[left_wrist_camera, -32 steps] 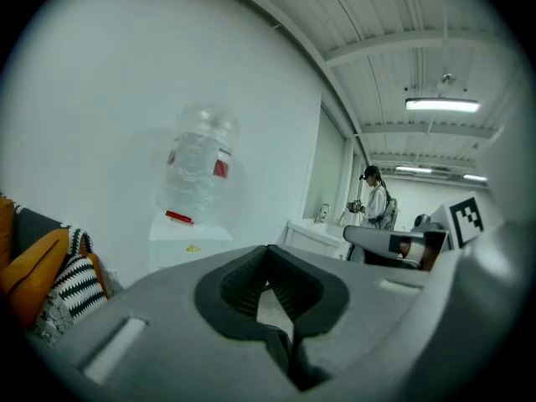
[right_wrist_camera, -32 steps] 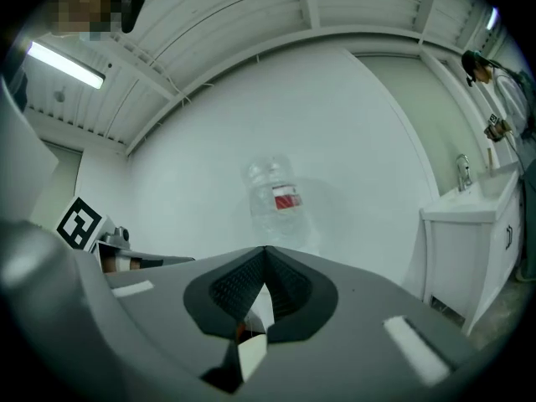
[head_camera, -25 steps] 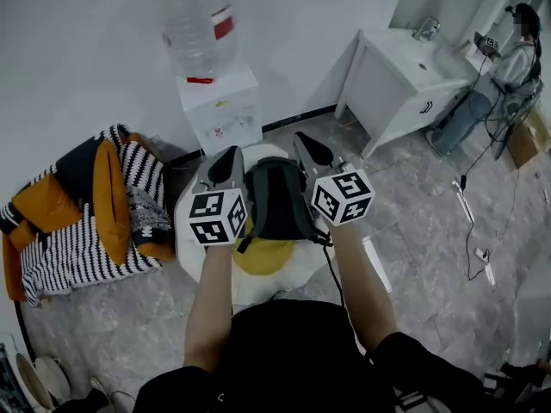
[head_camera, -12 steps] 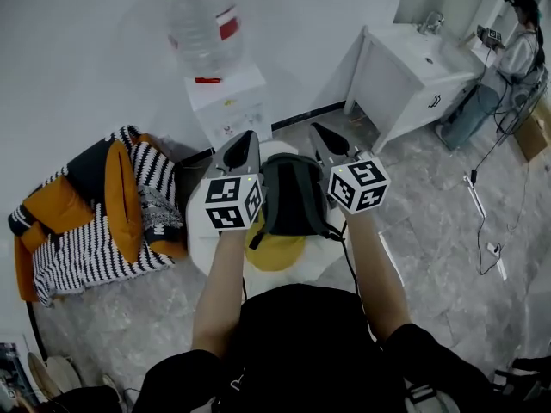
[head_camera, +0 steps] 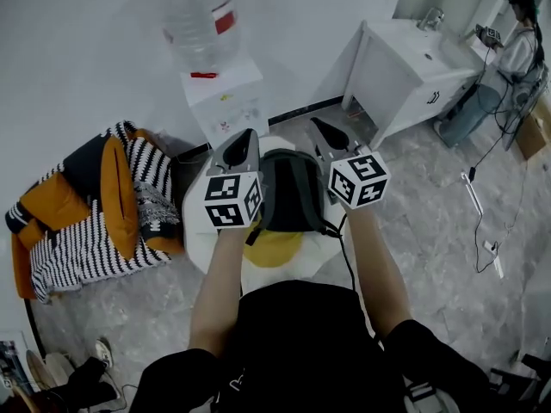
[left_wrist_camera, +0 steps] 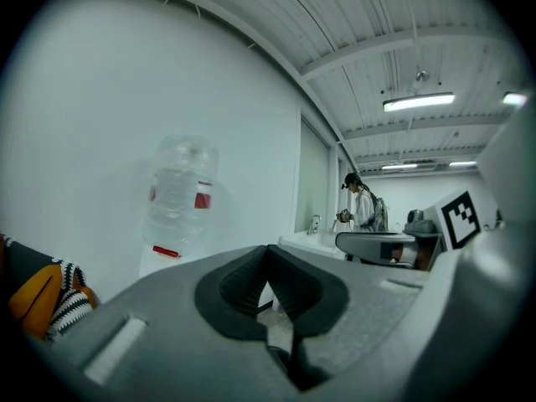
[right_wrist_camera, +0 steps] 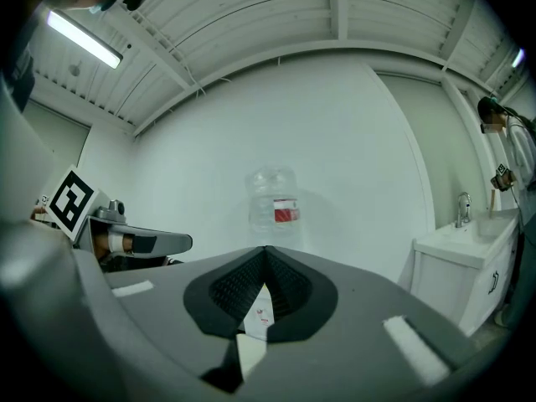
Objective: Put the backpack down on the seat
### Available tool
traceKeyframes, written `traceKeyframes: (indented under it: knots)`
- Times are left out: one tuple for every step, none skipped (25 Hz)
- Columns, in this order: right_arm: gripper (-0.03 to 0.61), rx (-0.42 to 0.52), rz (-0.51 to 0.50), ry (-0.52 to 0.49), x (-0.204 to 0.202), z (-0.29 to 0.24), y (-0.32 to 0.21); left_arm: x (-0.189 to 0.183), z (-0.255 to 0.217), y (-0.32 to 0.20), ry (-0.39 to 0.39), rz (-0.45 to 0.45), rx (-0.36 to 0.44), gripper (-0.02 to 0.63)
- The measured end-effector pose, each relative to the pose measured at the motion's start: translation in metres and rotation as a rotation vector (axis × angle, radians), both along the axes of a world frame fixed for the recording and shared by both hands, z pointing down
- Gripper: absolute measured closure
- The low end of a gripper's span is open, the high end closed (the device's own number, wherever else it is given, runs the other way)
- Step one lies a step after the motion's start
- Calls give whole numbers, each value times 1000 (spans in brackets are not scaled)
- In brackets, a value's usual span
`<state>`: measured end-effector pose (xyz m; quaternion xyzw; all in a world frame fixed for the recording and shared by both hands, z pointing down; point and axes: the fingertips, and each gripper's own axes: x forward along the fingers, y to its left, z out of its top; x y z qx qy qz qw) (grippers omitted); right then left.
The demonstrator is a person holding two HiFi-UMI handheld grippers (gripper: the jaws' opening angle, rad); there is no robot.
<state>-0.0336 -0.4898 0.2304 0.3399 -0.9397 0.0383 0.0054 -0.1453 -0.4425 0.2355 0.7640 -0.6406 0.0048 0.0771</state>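
Note:
A dark grey backpack [head_camera: 293,192] rests upright on a round white seat [head_camera: 200,222], over a yellow cushion [head_camera: 271,246]. In the head view my left gripper [head_camera: 246,136] is at the backpack's left side and my right gripper [head_camera: 317,126] at its right, both pointing away from me at about its top. In the left gripper view the left gripper [left_wrist_camera: 268,248] has its jaws together with nothing between them. The right gripper [right_wrist_camera: 266,249] looks the same in its own view. Neither gripper view shows a strap or the backpack.
A white water dispenser [head_camera: 225,101] with a clear bottle [head_camera: 200,24] stands against the wall behind the seat. A chair heaped with striped and orange clothes [head_camera: 95,205] is at the left. A white sink cabinet [head_camera: 405,67], a person [head_camera: 512,54] and floor cables [head_camera: 482,231] are at the right.
The head view has shifted a little. Both grippers stay shut beside the backpack, which has not moved on the seat.

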Motion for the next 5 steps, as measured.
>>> traceKeyframes:
  knots:
    - [572,-1,-1,6,0,2,1,0,1,1,3,0,-2,611]
    - [572,-2,-1,8,0,4,1,-1,2,2,5,-1,-2,611]
    - [572,-4,-1,8,-1,5,1,-3,2,3,5,-2,-2,611]
    - [572,-5,-1,8,-2,6,2,-4,2,4,3,-4,-1,611]
    - [572,-6,-2,7,-3,7,3,-6,1,5,2,-5,0,611]
